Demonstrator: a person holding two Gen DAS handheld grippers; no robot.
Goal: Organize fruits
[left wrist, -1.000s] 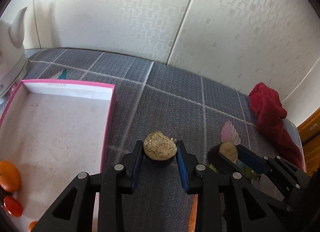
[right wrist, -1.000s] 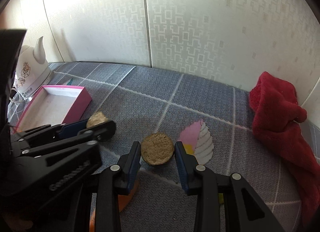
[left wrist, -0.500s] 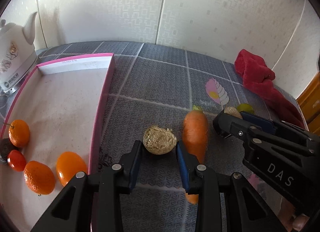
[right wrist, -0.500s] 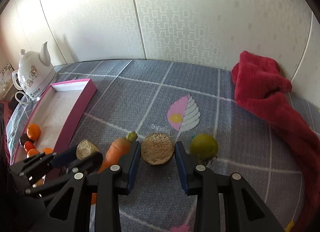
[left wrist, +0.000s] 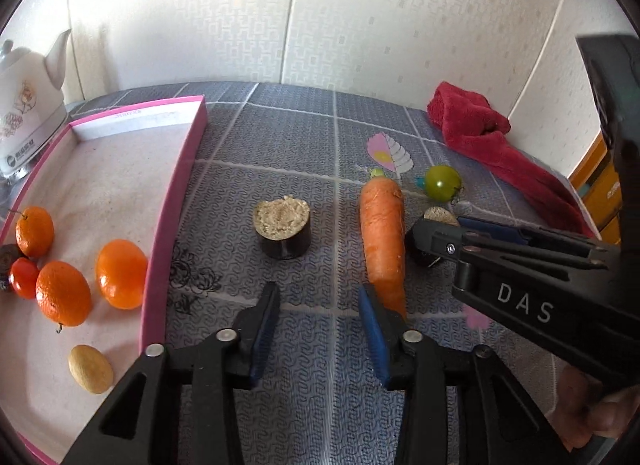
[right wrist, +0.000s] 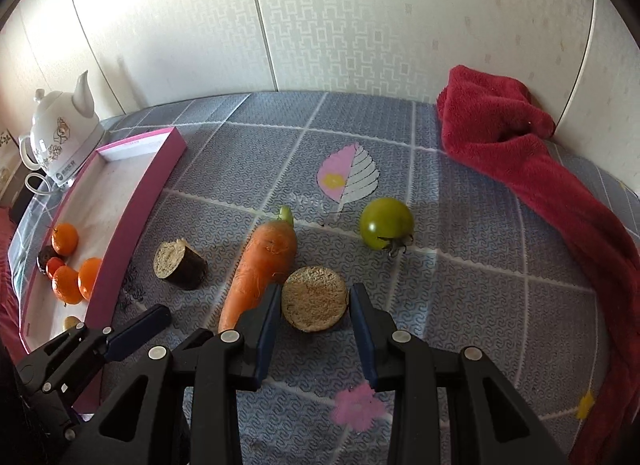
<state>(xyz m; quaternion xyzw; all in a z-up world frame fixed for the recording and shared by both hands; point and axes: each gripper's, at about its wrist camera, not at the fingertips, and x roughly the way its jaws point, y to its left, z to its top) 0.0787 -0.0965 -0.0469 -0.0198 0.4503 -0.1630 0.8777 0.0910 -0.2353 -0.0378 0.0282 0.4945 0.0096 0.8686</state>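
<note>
A pink-rimmed tray holds several oranges, a small red tomato and a pale oval fruit. A dark-skinned cut piece stands on the cloth ahead of my open, empty left gripper. A carrot lies right of it, with a green tomato beyond. A second cut piece rests on the cloth between the pads of my right gripper, which stand a little apart from it.
A white kettle stands behind the tray. A red towel lies along the right side by the wall. The grey patterned cloth covers the table.
Both grippers came down to the cloth and let go of their cut pieces. The left gripper has opened and drawn back; the right has opened slightly around its piece.
</note>
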